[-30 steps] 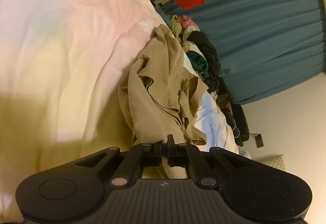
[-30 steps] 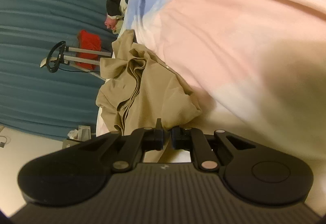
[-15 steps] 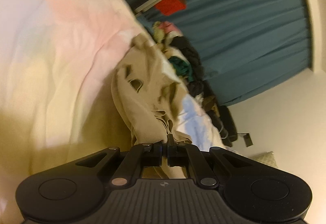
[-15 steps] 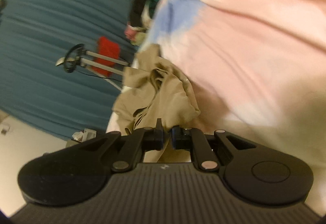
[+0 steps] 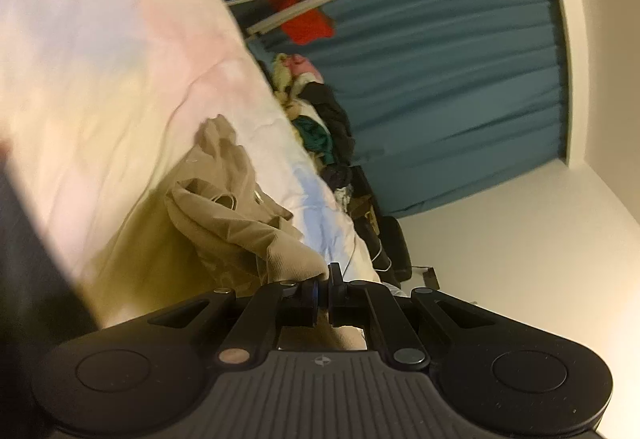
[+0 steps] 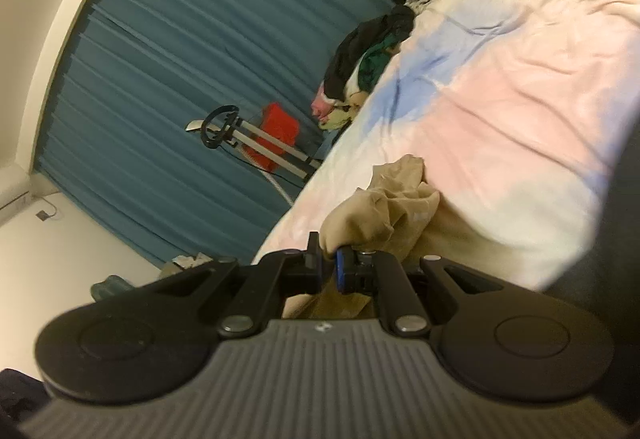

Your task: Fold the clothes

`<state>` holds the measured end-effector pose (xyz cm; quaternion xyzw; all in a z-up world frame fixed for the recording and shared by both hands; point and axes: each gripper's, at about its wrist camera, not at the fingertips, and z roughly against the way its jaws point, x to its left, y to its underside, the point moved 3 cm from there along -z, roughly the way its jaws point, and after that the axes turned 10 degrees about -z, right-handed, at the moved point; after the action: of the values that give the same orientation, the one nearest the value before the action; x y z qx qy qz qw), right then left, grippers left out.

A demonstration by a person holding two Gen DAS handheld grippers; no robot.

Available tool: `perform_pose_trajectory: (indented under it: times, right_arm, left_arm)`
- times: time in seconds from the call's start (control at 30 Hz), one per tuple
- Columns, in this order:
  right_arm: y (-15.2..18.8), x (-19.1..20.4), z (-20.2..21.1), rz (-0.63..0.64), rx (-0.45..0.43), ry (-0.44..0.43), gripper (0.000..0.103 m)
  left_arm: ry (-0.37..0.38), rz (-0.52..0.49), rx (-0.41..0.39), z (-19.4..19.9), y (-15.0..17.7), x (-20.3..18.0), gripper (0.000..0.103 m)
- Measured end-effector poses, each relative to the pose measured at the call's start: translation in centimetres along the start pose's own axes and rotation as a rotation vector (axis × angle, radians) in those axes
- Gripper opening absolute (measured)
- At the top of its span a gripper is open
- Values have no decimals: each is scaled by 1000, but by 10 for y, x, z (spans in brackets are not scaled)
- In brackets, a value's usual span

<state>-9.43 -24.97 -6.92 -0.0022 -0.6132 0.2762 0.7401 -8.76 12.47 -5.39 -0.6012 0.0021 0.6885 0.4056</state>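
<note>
Left gripper (image 5: 323,281) and right gripper (image 6: 329,259) each pinched tight on an edge of the tan garment (image 5: 240,215) — bunched and crumpled, trailing onto the pastel bed cover (image 5: 100,79) — near the clothes pile (image 5: 320,127) by the teal curtain (image 5: 460,59).

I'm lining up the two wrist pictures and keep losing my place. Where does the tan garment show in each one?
Left wrist: the tan garment lies low and centre, on the pastel bedcover, pinched in the left gripper.
Right wrist: the garment sits centre, just above the right gripper that clamps it.
Shared landmark: the red cloth against the teal curtain.
</note>
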Motion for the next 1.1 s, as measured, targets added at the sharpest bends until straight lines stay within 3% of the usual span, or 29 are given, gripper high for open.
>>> perform_pose_trajectory:
  times: [0.07, 0.2, 0.37, 0.5, 0.63, 0.83, 0.87, 0.9, 0.93, 0.97, 1.0, 1.1]
  right_arm:
    - [0, -2, 2, -16, -2, 15, 10]
    - [-17, 13, -31, 4, -7, 15, 10]
    - [-51, 43, -116, 12, 21, 97, 10]
    - [-71, 43, -183, -20, 69, 191, 11]
    - [-81, 20, -234, -37, 134, 267, 11]
    - [-79, -6, -266, 20, 196, 214, 15]
    - [-78, -7, -269, 33, 206, 207, 22]
    - [-78, -7, -271, 53, 224, 201, 30]
    - [-78, -6, -272, 72, 241, 194, 54]
    - [-78, -3, -269, 77, 253, 173, 76]
    - [-79, 1, -266, 81, 266, 152, 83]
    - [-76, 13, -253, 123, 305, 97, 87]
  left_arm:
    - [-15, 18, -1, 0, 2, 1, 4]
    - [-36, 21, -12, -31, -28, -4, 5]
    - [-129, -28, 6, -95, -86, -13, 6]
    - [-214, -72, 54, -161, -123, -3, 7]
    - [-243, -111, 86, -210, -132, 23, 7]
    - [-225, -177, 86, -236, -131, 54, 10]
    - [-218, -185, 90, -238, -132, 54, 17]
    - [-210, -192, 94, -239, -133, 55, 35]
    - [-204, -208, 93, -239, -133, 53, 48]
    - [-199, -237, 90, -237, -134, 48, 68]
    - [-196, -277, 84, -234, -134, 42, 79]
    - [-187, -413, 85, -223, -127, 23, 82]
